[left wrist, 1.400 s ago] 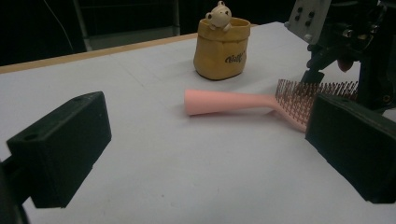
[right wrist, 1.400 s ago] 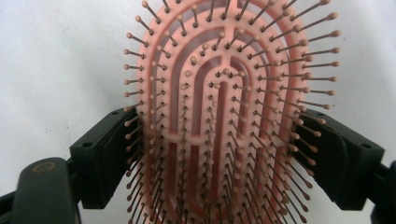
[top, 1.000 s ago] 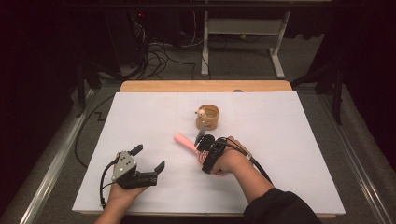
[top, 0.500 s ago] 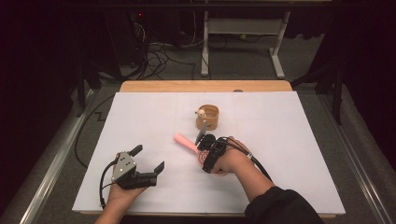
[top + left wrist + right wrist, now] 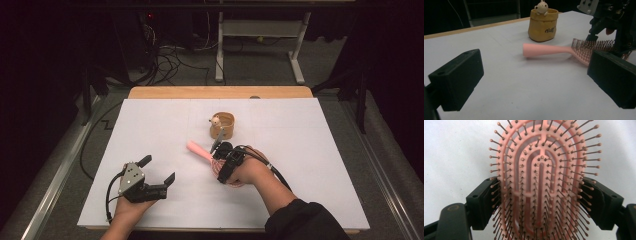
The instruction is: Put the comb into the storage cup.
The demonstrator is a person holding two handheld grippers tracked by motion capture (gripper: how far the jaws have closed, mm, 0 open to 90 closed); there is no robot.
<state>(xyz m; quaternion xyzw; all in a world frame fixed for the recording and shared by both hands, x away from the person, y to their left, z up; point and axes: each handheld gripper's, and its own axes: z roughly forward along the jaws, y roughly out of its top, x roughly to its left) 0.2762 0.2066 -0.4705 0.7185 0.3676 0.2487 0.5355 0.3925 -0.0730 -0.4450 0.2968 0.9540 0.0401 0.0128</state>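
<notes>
A: Right tool (image 5: 220,150) is gripping the pink hairbrush (image 5: 554,50) by its bristle head, jaws squeezing both edges. The brush is lying on the bench (image 5: 310,150), handle pointing away toward the far left.

B: And the left tool (image 5: 159,170) is sitting open, empty, well apart. The little yellow pot (image 5: 222,126) just beyond is holding a small toy figure (image 5: 541,5).

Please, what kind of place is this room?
Probably a lab or recording workshop, not a home: a table covered with a plain white sheet, loose cables on the floor behind it, and a bare metal stand in a dark room.
</notes>
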